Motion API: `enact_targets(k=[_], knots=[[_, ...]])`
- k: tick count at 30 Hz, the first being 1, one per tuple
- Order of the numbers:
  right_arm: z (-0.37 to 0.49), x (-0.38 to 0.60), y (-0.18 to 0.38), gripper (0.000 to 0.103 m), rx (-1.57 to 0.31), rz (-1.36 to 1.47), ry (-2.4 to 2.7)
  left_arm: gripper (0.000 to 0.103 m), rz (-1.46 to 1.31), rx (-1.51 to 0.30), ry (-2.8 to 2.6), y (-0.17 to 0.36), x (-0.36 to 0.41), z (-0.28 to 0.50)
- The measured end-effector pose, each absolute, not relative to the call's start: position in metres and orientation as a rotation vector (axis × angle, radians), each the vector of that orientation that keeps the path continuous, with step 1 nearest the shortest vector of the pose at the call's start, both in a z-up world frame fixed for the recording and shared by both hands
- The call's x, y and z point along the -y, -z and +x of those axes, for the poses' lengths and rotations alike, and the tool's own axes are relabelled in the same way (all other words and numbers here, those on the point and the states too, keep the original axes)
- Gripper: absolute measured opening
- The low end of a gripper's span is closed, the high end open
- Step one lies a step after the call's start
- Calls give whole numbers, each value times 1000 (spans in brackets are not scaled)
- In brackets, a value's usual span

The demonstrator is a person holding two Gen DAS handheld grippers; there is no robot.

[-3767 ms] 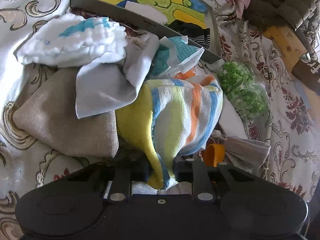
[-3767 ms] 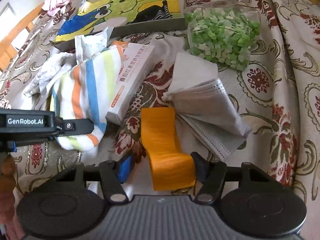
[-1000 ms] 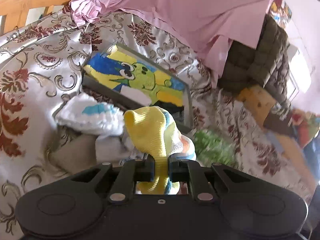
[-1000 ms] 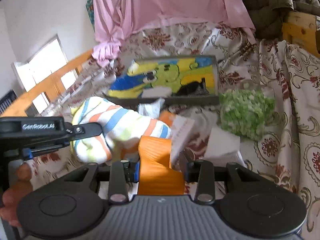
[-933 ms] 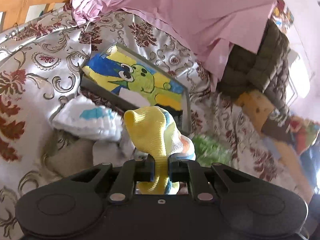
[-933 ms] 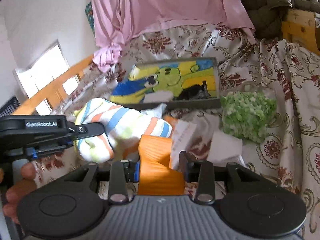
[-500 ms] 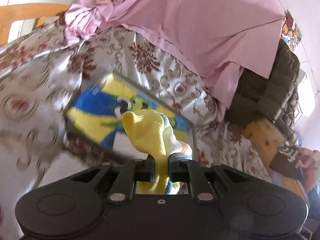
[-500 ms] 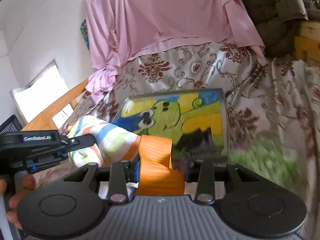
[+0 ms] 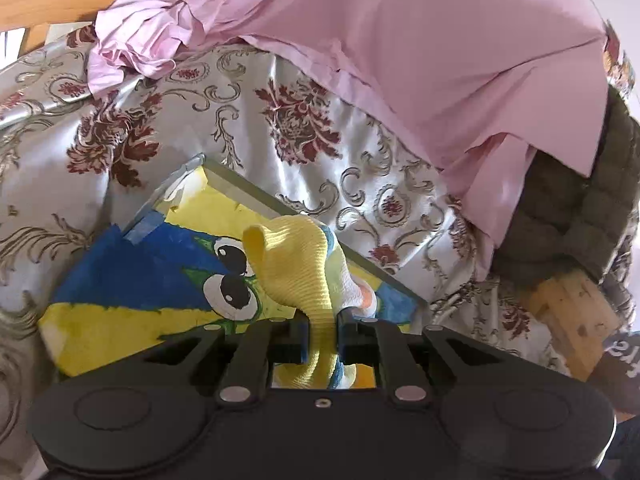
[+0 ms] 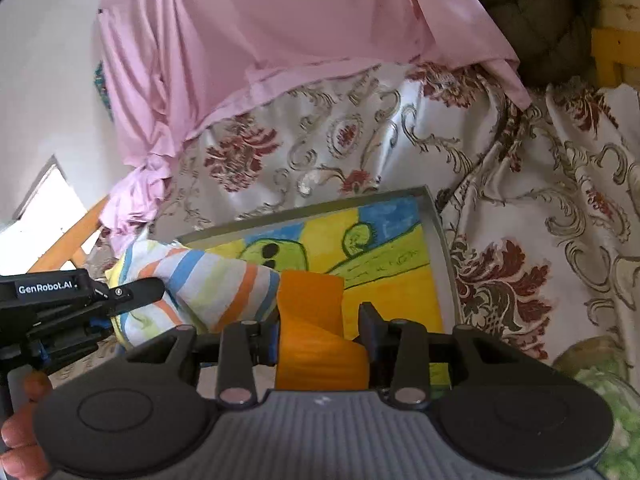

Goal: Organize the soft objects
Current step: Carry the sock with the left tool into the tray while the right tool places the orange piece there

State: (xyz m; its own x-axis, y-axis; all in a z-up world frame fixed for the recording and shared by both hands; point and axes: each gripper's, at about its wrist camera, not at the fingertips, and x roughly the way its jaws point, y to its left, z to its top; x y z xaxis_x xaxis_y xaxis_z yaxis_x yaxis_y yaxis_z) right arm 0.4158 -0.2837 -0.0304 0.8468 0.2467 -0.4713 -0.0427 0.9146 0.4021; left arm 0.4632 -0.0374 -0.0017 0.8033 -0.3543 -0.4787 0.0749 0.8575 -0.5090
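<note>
My left gripper (image 9: 323,334) is shut on a striped yellow, blue and orange towel (image 9: 298,276) and holds it above the grey tray with a cartoon picture (image 9: 132,280). The towel also shows in the right wrist view (image 10: 200,284), hanging from the left gripper (image 10: 132,292) over the tray's left part. My right gripper (image 10: 318,334) is shut on a folded orange cloth (image 10: 312,320) and holds it above the same tray (image 10: 438,236).
The tray lies on a floral bedspread (image 9: 248,120). A pink sheet (image 9: 400,40) hangs behind it. A dark quilted cushion (image 9: 580,216) and a wooden block (image 9: 572,316) lie at the right. A bag of green pieces (image 10: 600,400) lies at the lower right.
Both grippers have lifted their cloths off the pile and carried them forward over the tray. The pile of cloths and the box have dropped out of view.
</note>
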Motion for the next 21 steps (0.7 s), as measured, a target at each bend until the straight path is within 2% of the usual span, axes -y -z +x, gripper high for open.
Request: enact_targets(k=[17,21], knots=[[431,281,54,43,-629,395,-113,20,-395,-725,149,33,45,478],[431,283,55,48,-637,401,-116,24,-373,-756,131,35,45,478]])
